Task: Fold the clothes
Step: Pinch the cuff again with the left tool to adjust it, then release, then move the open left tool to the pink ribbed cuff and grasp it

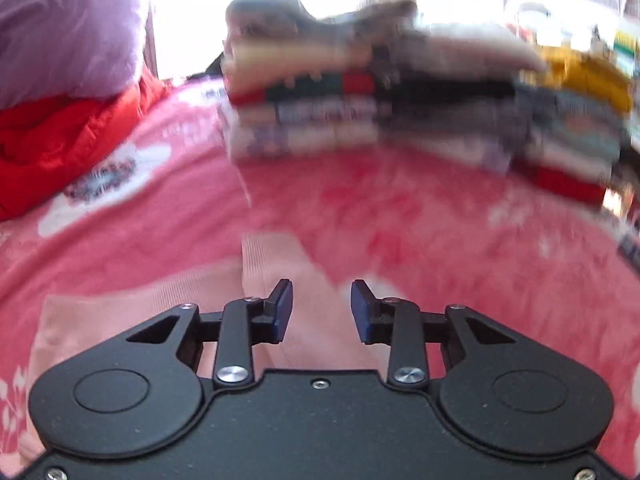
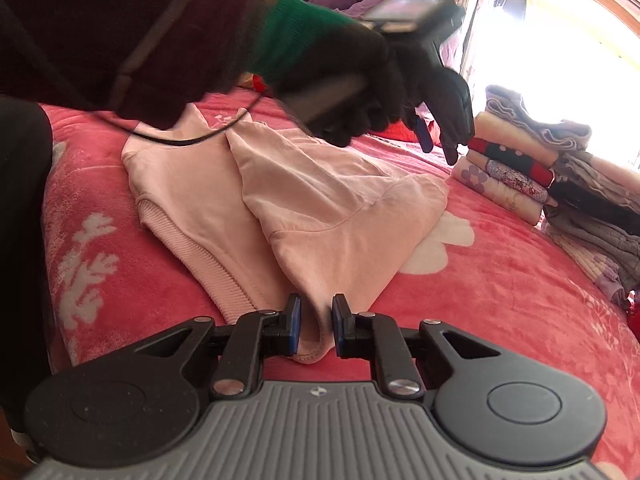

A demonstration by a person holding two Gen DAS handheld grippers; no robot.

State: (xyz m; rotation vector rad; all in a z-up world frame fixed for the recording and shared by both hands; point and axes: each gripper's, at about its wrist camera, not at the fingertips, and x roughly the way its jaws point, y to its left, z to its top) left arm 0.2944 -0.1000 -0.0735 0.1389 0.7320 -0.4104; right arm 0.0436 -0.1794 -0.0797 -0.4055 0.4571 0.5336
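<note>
My left gripper is matte black plastic with blue pads, round hinge caps and silver screws. My right gripper has a ribbed grey body. I wear a black glove with a green knitted cuff, a maroon sleeve, and a thin black cable.

Pink garment: pale, cotton-like, ribbed hem; partly folded, one flap laid diagonally over the body, flat on a red blanket, its near corner pinched up. Folded clothes: mixed colours, stacked behind it.
</note>
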